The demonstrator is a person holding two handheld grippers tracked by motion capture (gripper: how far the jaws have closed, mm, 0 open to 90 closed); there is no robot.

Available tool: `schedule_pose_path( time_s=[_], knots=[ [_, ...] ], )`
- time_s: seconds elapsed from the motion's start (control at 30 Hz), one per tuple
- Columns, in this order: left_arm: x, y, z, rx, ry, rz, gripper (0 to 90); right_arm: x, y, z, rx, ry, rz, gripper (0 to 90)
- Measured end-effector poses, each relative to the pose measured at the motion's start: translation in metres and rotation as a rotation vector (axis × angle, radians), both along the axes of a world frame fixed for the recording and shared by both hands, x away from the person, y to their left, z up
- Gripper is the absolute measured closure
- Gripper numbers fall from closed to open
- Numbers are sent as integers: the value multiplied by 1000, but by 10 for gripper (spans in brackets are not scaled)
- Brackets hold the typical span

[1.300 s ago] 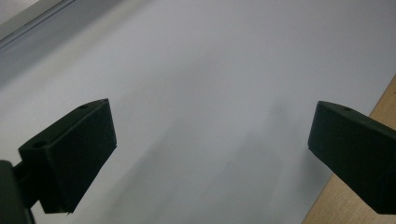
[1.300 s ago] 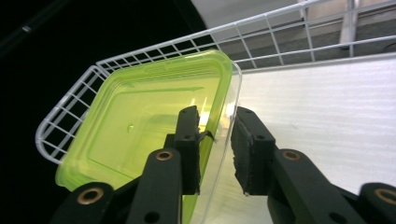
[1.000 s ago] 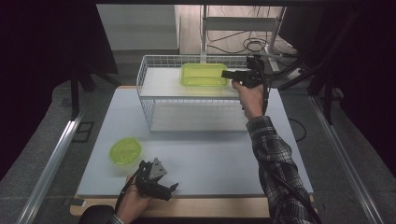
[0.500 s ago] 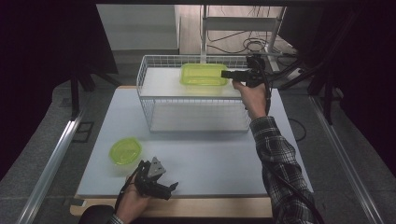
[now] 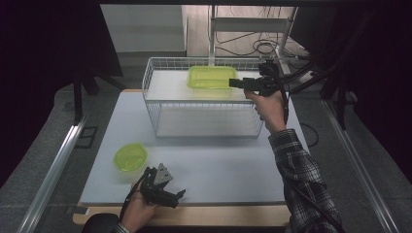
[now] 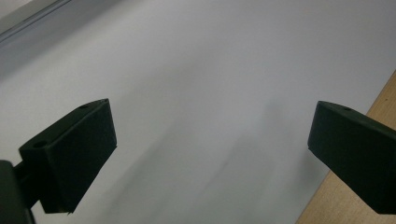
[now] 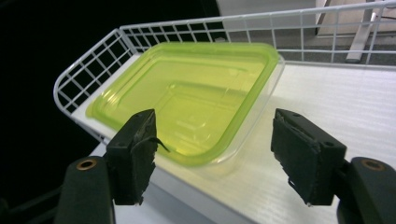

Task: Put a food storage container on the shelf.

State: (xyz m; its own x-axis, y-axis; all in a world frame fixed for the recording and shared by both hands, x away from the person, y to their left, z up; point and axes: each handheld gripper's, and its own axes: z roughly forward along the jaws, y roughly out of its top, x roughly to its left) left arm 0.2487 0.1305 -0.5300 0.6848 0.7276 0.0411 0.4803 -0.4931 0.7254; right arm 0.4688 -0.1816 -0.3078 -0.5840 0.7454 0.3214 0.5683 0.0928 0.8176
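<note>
A clear rectangular container with a green lid (image 5: 212, 76) (image 7: 187, 98) lies on the top shelf of a white wire rack (image 5: 150, 104) (image 7: 84, 65). My right gripper (image 5: 233, 83) (image 7: 212, 135) hovers at the container's right end. Its jaws have just been opening and stand apart, with the container's near corner in the gap and neither pad touching it. At the table's front edge my left gripper (image 5: 178, 198) (image 6: 210, 135) rests open over bare white tabletop, with nothing between its jaws. A round green-lidded container (image 5: 130, 157) sits just left of it.
The rack stands at the back of the white table top (image 5: 218, 165), its lower level holding nothing. A wooden edge (image 6: 385, 91) runs along the table's front. Cables and a metal stand (image 5: 252, 29) lie on the floor behind the rack.
The right gripper's jaws have opened off the rectangular container and the hand has drawn back a little to the right and up. The container stays on the shelf. The left gripper has kept still.
</note>
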Motion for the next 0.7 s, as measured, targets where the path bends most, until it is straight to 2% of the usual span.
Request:
schedule_pose_path(
  time_s=[0.13,0.33,0.37,0.7],
  knots=[
    [0,1,0,-6,-1,7,0,-9,-1,-3,-24,-10,26,271],
    [1,4,2,-41,5,11,0,-20,0,-9,-56,-29,50,246],
    [1,4,2,-43,6,9,0,-24,0,-12,-72,-45,57,238],
    [1,4,1,-64,-16,-9,3,-44,-4,-26,-91,-60,86,198]
  ],
)
